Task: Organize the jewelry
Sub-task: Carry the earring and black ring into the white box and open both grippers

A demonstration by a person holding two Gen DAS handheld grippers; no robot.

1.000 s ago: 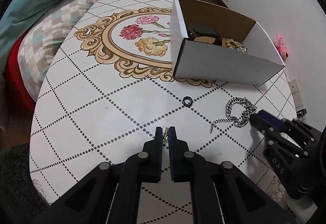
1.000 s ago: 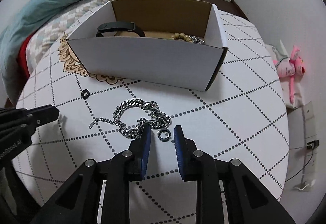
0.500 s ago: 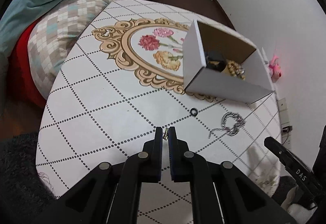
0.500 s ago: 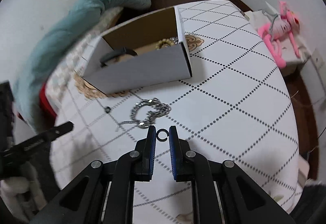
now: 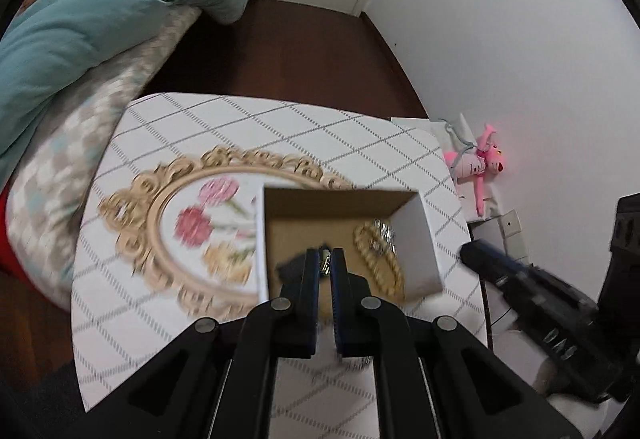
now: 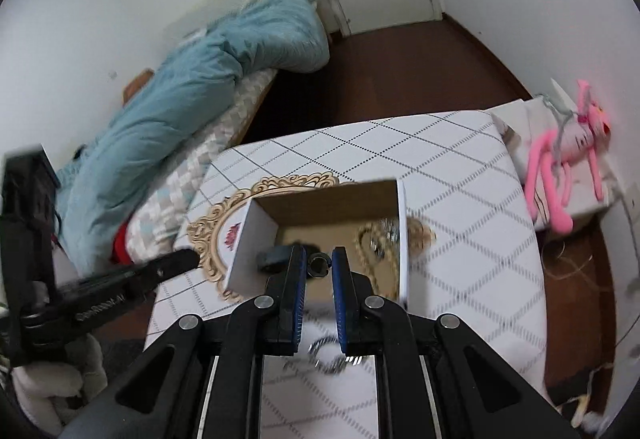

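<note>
A: What sits between the left gripper's [image 5: 325, 266] fingertips?

B: A small metallic piece [image 5: 326, 265], blurred, pinched upright above the open white cardboard box [image 5: 416, 239].

A: And in the right gripper [image 6: 319, 265]?

B: A dark open ring [image 6: 319, 264], clamped edge to edge, also over the box.

A: What lies inside?

B: A beige beaded bracelet [image 5: 378, 263] on the brown floor at 3 o'clock, silver links [image 5: 384, 231] touching it at 1 o'clock, a dark band [image 6: 274, 257] at 9 o'clock.

A: Outside?

B: A silver chain bracelet [image 6: 330, 359] at 6 o'clock of the box, partly hidden beneath the right gripper.
</note>
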